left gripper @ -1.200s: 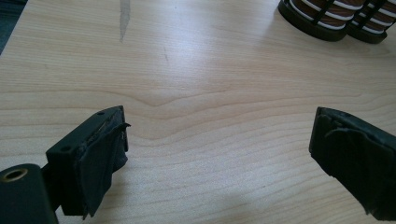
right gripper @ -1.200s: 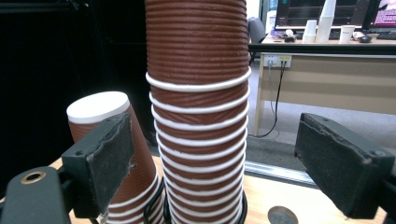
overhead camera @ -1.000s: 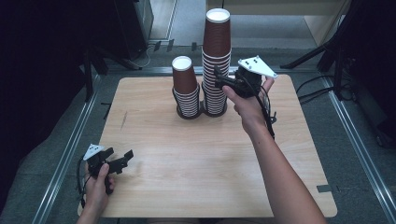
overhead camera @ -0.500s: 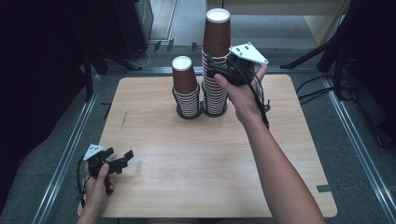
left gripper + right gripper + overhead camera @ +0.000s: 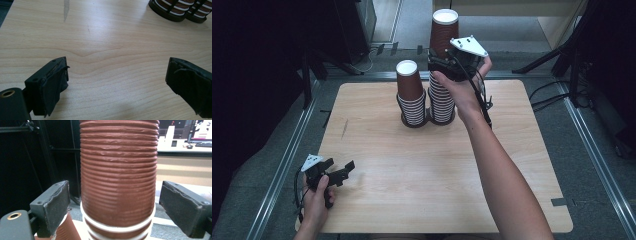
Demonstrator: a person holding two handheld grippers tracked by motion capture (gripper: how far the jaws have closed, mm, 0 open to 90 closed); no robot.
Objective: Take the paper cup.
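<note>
Right hand-held gripper [image 5: 439, 56] at 12 o'clock: jaws just opening, gaping either side of top ribbed brown paper cup [image 5: 117, 175] on taller stack, pads clear. Square up, close gently below rim, lift straight. Left hand-held gripper [image 5: 343, 171] open, empty, over wooden counter [image 5: 422, 170].

The left gripper [image 5: 343, 172] was held low at about seven o'clock of the high view, gripped in the left hand [image 5: 318, 197], its jaws pointed toward two o'clock. In the left gripper view the jaws were seen spread wide, with nothing between the pads [image 5: 53, 87]. The right forearm [image 5: 504, 180] was stretched from five o'clock up toward twelve, the right hand [image 5: 462, 90] raised and the right gripper [image 5: 437, 57] aimed toward nine o'clock. Its jaws had just been opening — in the right gripper view the pads [image 5: 57, 206] were seen standing clear of what lay between them.
</note>
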